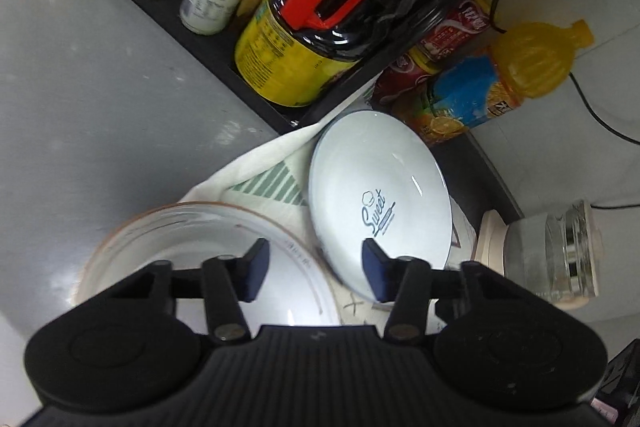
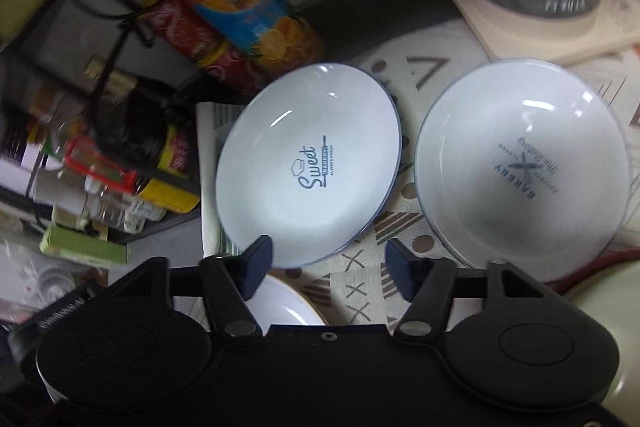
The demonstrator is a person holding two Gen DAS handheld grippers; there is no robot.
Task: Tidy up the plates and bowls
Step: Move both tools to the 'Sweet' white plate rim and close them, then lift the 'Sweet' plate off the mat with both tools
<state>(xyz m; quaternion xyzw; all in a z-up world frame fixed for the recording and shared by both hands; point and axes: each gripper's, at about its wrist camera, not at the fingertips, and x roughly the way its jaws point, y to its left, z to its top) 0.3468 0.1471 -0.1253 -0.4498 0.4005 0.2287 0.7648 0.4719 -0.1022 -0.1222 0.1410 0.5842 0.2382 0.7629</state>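
Jaws on both grippers are standing wide apart and gripping nothing. Those of the left gripper (image 1: 316, 269) are hovering over the gap between a gold-rimmed plate (image 1: 208, 259) and the "Sweet" plate (image 1: 380, 195), the right pad overlapping that plate's near rim, though contact cannot be judged. Both plates are lying on a patterned cloth (image 1: 264, 183) covering the worktop (image 1: 80, 99), beside a black rack (image 1: 200, 39) that is holding jars and a yellow-labelled bottle (image 1: 304, 43); an orange juice bottle (image 1: 500, 83) and a glass kettle (image 1: 556, 251) are standing nearby. Those of the right gripper (image 2: 328, 269) are hanging above the cloth (image 2: 360, 283), with the "Sweet" plate (image 2: 308, 163) just ahead and a "Bakery" bowl (image 2: 520, 167) sitting beside it, the 2 close but apart.
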